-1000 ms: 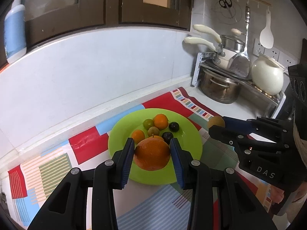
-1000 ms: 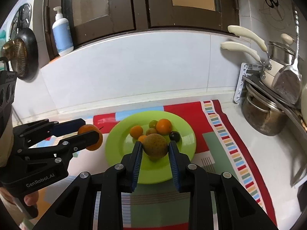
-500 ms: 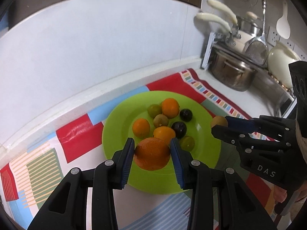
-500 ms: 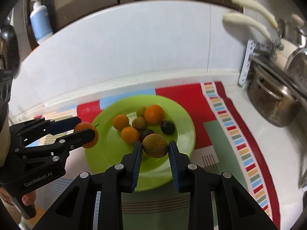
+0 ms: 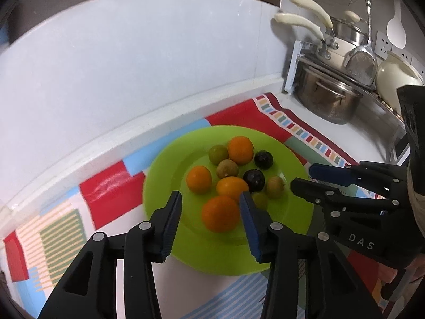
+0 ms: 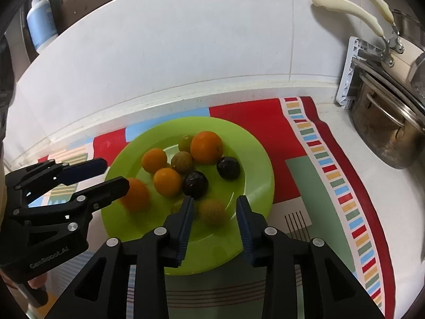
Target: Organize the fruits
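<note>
Left tool (image 5: 211, 199) wide open around orange (image 5: 220, 214); right tool (image 6: 213, 206) likewise around brownish fruit (image 6: 212, 211).

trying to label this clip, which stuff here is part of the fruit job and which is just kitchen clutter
Part of the job:
green plate
large orange between the open left gripper fingers
brownish fruit between the open right gripper fingers
other oranges, green and dark fruits on the plate

Just lying about:
steel pot
patterned mat
soap bottle
white jar

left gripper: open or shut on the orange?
Open. The left gripper has its fingers spread wider than the orange, with green plate showing on both sides of the fruit, which lies on the plate.
</note>
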The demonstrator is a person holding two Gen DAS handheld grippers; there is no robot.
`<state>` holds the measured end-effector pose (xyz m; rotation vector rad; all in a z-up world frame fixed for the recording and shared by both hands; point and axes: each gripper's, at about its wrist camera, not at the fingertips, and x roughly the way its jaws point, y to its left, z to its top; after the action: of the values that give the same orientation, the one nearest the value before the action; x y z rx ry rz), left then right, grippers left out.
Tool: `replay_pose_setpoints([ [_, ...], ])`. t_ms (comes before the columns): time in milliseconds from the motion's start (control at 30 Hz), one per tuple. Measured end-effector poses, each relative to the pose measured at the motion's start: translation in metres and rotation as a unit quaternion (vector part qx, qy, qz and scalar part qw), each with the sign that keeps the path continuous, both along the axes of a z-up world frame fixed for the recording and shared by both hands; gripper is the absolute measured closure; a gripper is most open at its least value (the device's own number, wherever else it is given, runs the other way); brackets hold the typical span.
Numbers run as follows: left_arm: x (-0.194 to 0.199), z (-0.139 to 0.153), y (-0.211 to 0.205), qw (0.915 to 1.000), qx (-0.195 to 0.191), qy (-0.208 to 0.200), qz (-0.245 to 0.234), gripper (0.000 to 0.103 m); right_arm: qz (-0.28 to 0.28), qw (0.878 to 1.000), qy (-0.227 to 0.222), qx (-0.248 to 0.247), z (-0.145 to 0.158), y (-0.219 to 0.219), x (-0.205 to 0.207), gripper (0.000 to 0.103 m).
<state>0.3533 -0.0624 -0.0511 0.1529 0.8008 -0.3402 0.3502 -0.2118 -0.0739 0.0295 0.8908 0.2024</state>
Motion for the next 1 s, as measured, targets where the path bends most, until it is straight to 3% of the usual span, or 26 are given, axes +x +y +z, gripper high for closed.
replay_pose_setpoints([
  [200, -0.029, 0.02, 0.008, 0.9996, 0.0, -0.022, 0.02, 0.05, -0.011, 1.0, -0.025, 0.001, 0.018, -0.003, -0.027, 0.064],
  [400, -0.067, 0.041, 0.015, 0.9975, -0.004, -0.052, 0.047, 0.036, -0.019, 0.998, -0.053, -0.005, 0.04, -0.005, -0.067, 0.062],
  [533, -0.095, 0.052, 0.018, 0.9951, -0.001, -0.074, 0.065, 0.026, -0.026, 0.997, -0.069, -0.002, 0.053, -0.006, -0.093, 0.052],
  [700, -0.128, 0.066, 0.024, 0.9926, -0.008, -0.091, 0.081, 0.018, -0.03, 0.996, -0.086, -0.001, 0.068, -0.007, -0.121, 0.052],
  [800, -0.147, 0.072, 0.024, 0.9911, -0.007, -0.103, 0.084, 0.015, -0.038, 0.995, -0.093, 0.003, 0.077, -0.011, -0.14, 0.046],
  [1000, -0.182, 0.081, 0.024, 0.9886, -0.007, -0.119, 0.091, 0.012, -0.04, 0.993, -0.11, 0.002, 0.092, -0.012, -0.174, 0.046],
])
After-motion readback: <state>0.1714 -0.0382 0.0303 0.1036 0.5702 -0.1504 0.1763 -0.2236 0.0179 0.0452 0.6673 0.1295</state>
